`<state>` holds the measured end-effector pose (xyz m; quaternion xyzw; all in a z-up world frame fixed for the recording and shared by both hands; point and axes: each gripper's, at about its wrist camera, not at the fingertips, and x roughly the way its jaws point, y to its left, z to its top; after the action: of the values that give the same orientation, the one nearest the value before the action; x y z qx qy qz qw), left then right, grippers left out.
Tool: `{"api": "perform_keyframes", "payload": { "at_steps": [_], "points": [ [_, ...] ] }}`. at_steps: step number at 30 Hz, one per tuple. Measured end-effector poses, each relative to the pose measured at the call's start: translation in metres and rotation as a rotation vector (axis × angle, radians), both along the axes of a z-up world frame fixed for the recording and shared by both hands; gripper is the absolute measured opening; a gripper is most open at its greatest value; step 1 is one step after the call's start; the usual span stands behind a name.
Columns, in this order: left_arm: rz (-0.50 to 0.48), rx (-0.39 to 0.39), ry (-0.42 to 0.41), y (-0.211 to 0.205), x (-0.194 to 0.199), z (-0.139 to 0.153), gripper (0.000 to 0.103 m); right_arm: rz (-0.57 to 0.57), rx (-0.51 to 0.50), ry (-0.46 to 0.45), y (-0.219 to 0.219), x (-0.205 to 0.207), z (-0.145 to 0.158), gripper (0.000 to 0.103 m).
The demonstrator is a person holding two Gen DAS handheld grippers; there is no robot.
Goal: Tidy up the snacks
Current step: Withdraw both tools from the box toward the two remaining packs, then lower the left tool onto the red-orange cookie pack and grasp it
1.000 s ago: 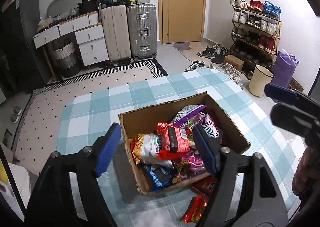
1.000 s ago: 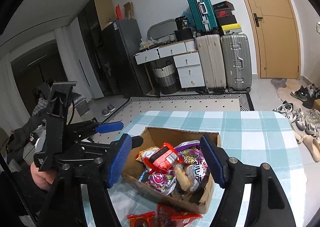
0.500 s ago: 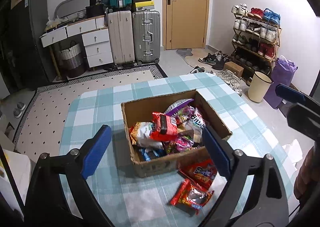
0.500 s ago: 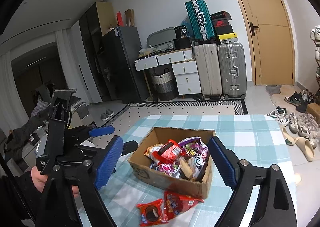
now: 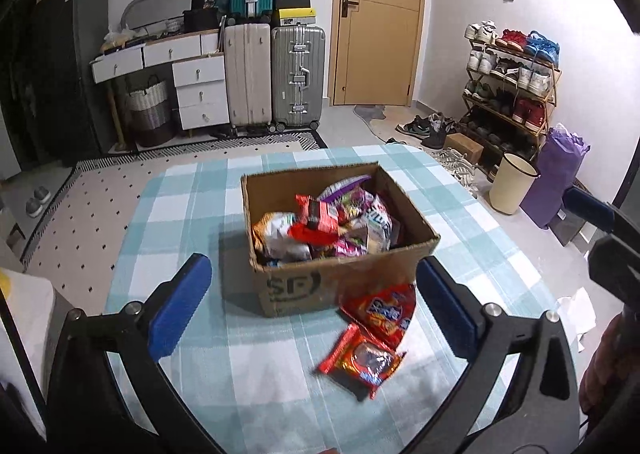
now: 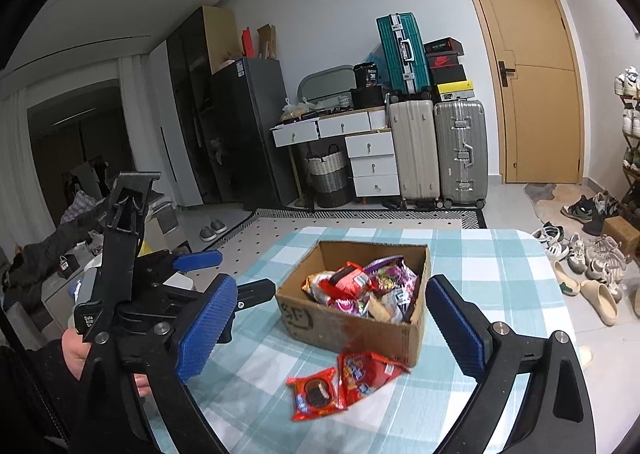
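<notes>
An open cardboard box [image 5: 340,286] [image 6: 352,330] stands on the checked table, heaped with mixed snack bags [image 5: 320,222] [image 6: 360,286]. Two red packets lie on the cloth in front of it: a crumpled one [image 5: 384,310] [image 6: 368,372] and a biscuit packet [image 5: 362,360] [image 6: 316,392]. My left gripper [image 5: 310,270] hangs back from the box, its jaws opening with nothing between them. My right gripper [image 6: 330,286] is also back from the box, jaws opening and empty. In the right wrist view one blue pad [image 6: 198,260] of the left gripper shows at the left.
The teal checked tablecloth [image 5: 180,214] ends in rounded edges all round. Beyond it stand suitcases [image 5: 272,74], white drawers [image 5: 196,90], a shoe rack [image 5: 512,86], a cream bin [image 5: 512,186] and a closed door [image 5: 380,22]. Shoes [image 6: 592,274] lie on the floor.
Both grippers have drawn back from the box and their jaws have spread wider. The two red packets in front of the box have come fully into view.
</notes>
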<state>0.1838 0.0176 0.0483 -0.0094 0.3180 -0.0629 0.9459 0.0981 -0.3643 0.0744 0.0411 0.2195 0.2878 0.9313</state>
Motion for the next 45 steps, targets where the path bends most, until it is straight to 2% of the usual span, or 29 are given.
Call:
{"api": "perform_keyframes", "payload": {
  "at_steps": [14, 23, 32, 38, 45],
  "points": [
    [0.018, -0.081, 0.075, 0.012, -0.011, -0.060, 0.102, -0.032, 0.004, 0.058, -0.013, -0.020, -0.043, 0.101],
    [-0.016, -0.111, 0.143, 0.012, -0.002, -0.107, 0.102, -0.029, -0.038, 0.053, -0.003, -0.026, -0.066, 0.101],
    [-0.087, -0.100, 0.208, -0.006, 0.013, -0.141, 0.102, -0.027, -0.046, 0.090, 0.001, -0.023, -0.090, 0.101],
    [-0.147, -0.056, 0.257, -0.030, 0.032, -0.162, 0.102, -0.044, -0.036, 0.124, -0.005, -0.020, -0.105, 0.101],
    [-0.174, -0.034, 0.297, -0.049, 0.056, -0.182, 0.102, -0.070, -0.024, 0.156, -0.016, -0.017, -0.118, 0.101]
  ]
}}
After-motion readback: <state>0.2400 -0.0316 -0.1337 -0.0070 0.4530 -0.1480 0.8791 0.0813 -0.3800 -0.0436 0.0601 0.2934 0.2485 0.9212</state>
